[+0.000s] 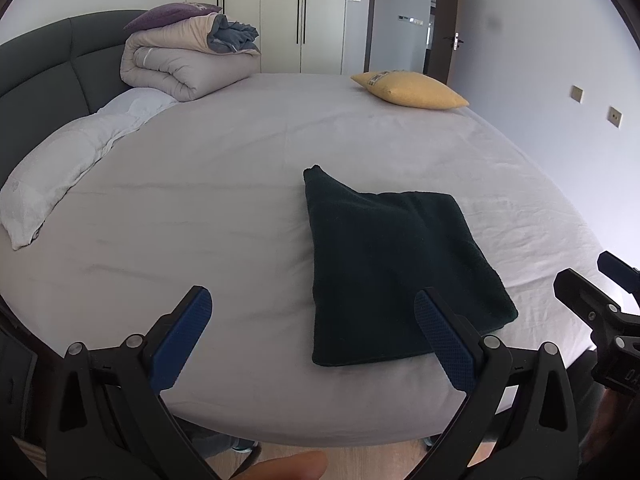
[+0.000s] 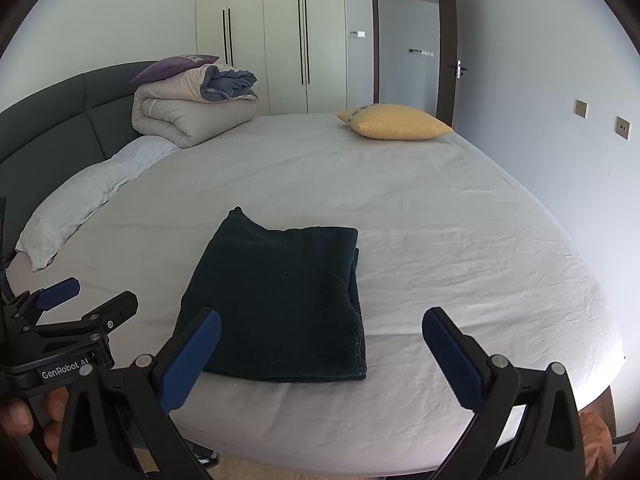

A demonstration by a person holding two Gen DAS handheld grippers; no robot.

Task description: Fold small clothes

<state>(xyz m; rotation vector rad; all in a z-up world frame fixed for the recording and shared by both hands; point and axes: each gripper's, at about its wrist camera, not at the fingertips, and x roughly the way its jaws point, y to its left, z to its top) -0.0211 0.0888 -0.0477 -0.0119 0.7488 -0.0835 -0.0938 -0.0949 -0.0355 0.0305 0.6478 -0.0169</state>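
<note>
A dark green, thick garment (image 1: 396,268) (image 2: 284,304) lies folded into a flat rectangle near the front edge of the bed, one corner sticking out at its far left. My left gripper (image 1: 314,300) is open above the bed's front edge, its right finger over the garment's near edge and nothing between its fingers. My right gripper (image 2: 322,322) is open too, empty, with its left finger just in front of the garment's near left corner. Each gripper shows at the side of the other's view: the right gripper (image 1: 596,280) and the left gripper (image 2: 92,296).
The bed (image 2: 440,220) carries a pale grey sheet. A yellow pillow (image 2: 394,122) lies at the far right, a rolled duvet stack (image 2: 192,106) with a purple cushion at the far left, a white pillow (image 2: 76,208) along the dark headboard. Wardrobes and an open door stand behind.
</note>
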